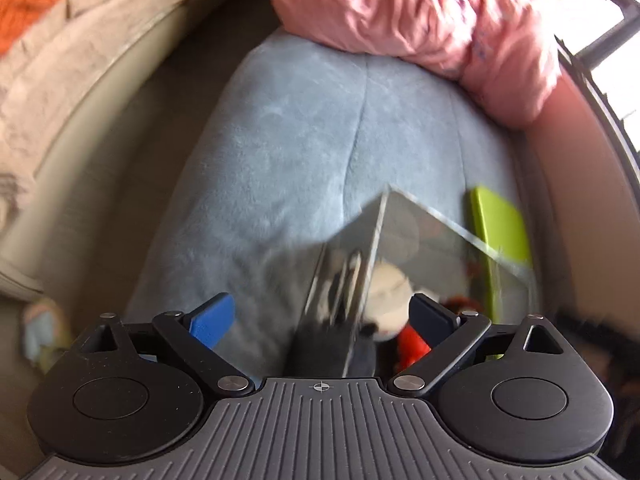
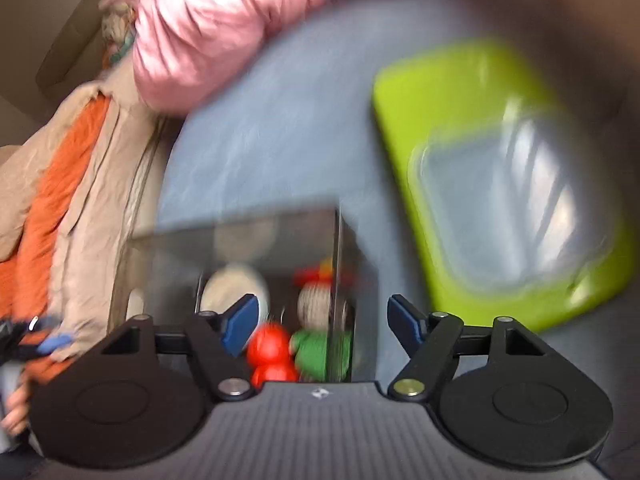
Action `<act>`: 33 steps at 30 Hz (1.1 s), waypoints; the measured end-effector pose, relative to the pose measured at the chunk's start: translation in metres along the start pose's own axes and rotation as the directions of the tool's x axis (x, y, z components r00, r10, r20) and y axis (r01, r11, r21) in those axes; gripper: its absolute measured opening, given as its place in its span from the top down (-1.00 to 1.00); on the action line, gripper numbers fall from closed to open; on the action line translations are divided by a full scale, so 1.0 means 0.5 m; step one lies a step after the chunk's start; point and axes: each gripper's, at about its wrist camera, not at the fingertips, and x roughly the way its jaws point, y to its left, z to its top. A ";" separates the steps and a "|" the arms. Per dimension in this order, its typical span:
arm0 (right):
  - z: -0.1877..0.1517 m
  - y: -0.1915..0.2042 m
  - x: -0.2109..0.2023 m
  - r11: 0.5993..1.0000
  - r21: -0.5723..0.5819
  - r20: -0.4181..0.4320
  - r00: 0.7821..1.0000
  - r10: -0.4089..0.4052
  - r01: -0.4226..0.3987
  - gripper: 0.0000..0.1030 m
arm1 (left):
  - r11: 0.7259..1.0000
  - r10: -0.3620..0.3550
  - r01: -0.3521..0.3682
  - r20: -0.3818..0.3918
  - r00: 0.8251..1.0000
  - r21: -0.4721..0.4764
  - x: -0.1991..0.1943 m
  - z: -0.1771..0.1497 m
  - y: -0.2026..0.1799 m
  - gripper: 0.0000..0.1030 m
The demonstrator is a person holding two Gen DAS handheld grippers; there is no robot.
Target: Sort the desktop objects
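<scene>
Evidently both the left gripper (image 1: 320,316) and right gripper (image 2: 322,320) are hovering, jaws apart and empty, over the clear display box (image 2: 248,264) (toy figures (image 2: 320,328) inside), probably lining up to lift it from both sides.

Both wrist cameras look closely down at the clear box (image 1: 400,264).

Clear box (image 2: 240,264) blocking both fingers (image 2: 240,324)

Clear box (image 2: 240,256) on blue cushion (image 2: 280,128), holding red toy (image 2: 269,346), green-bodied doll (image 2: 316,320), white round item (image 2: 234,290). Lime-green lid (image 2: 452,92) just beside it; all blurred.
</scene>
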 end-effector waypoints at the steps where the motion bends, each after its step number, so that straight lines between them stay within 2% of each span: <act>1: 0.000 0.030 -0.010 0.998 -0.030 0.013 0.999 0.047 -0.047 -0.44 | 0.999 0.010 -0.010 -0.008 1.000 0.038 -0.002 -0.012 -0.019 -0.90; 2: 0.000 0.060 -0.015 0.994 -0.051 0.014 0.996 0.093 -0.093 -0.46 | 0.997 0.017 -0.015 -0.017 1.000 0.075 0.000 -0.024 -0.039 -0.90; 4: -0.006 0.114 0.015 0.986 -0.038 -0.039 0.986 0.161 -0.163 -0.62 | 0.990 0.006 0.000 -0.043 0.999 0.139 0.003 -0.053 -0.071 -0.90; 8: -0.021 0.199 0.160 0.999 -0.006 -0.170 0.984 0.051 -0.053 -0.66 | 0.974 -0.019 0.039 -0.090 0.996 0.224 0.005 -0.096 -0.116 -0.90; 10: -0.027 0.236 0.239 0.985 -0.167 -0.213 0.974 -0.079 0.043 -0.66 | 0.966 -0.014 0.038 -0.096 0.995 0.254 -0.002 -0.106 -0.124 -0.90; 12: -0.039 0.259 0.309 0.938 -0.322 -0.237 0.949 -0.208 0.125 -0.64 | 0.960 -0.011 0.039 -0.102 0.995 0.277 -0.008 -0.113 -0.131 -0.91; 13: -0.046 0.264 0.341 0.917 -0.372 -0.255 0.934 -0.251 0.145 -0.64 | 0.960 -0.013 0.041 -0.103 0.995 0.276 -0.010 -0.112 -0.130 -0.91; 15: -0.065 0.265 0.387 0.902 -0.409 -0.309 0.909 -0.279 0.138 -0.64 | 0.963 -0.023 0.050 -0.104 0.994 0.266 -0.015 -0.105 -0.121 -0.92; 16: -0.067 0.260 0.396 0.918 -0.377 -0.323 0.912 -0.252 0.121 -0.64 | 0.965 -0.032 0.058 -0.105 0.994 0.257 -0.014 -0.101 -0.116 -0.92; 17: -0.069 0.254 0.405 0.934 -0.343 -0.336 0.914 -0.225 0.104 -0.75 | 0.968 -0.042 0.067 -0.107 0.993 0.243 -0.014 -0.096 -0.110 -0.92; 20: -0.073 0.238 0.430 0.970 -0.237 -0.363 0.921 -0.141 0.055 -0.69 | 0.986 -0.104 0.118 -0.113 0.988 0.122 -0.009 -0.077 -0.072 -0.92; 22: -0.076 0.238 0.427 0.978 -0.207 -0.324 0.940 -0.102 0.035 -0.62 | 0.990 -0.134 0.139 -0.120 0.984 0.035 0.002 -0.069 -0.045 -0.93; 24: -0.080 0.254 0.418 0.965 -0.261 -0.280 0.957 -0.074 -0.001 -0.41 | 0.986 -0.165 0.159 -0.124 0.978 -0.052 0.014 -0.060 -0.019 -0.94; 26: -0.086 0.280 0.399 0.920 -0.392 -0.208 0.974 -0.087 -0.001 -0.36 | 0.975 -0.208 0.199 -0.091 0.974 -0.096 0.023 -0.061 0.004 -0.94; 29: -0.095 0.297 0.383 0.864 -0.503 -0.177 0.978 -0.111 0.007 -0.36 | 0.953 -0.277 0.273 -0.014 0.961 -0.130 0.036 -0.067 0.035 -0.94; 30: -0.096 0.299 0.376 0.854 -0.520 -0.174 0.977 -0.120 0.012 -0.45 | 0.944 -0.299 0.297 0.012 0.954 -0.140 0.040 -0.069 0.046 -0.94; 33: -0.086 0.287 0.352 0.894 -0.447 -0.183 0.976 -0.116 0.023 -0.56 | 0.914 -0.361 0.371 0.091 0.928 -0.165 0.052 -0.075 0.077 -0.95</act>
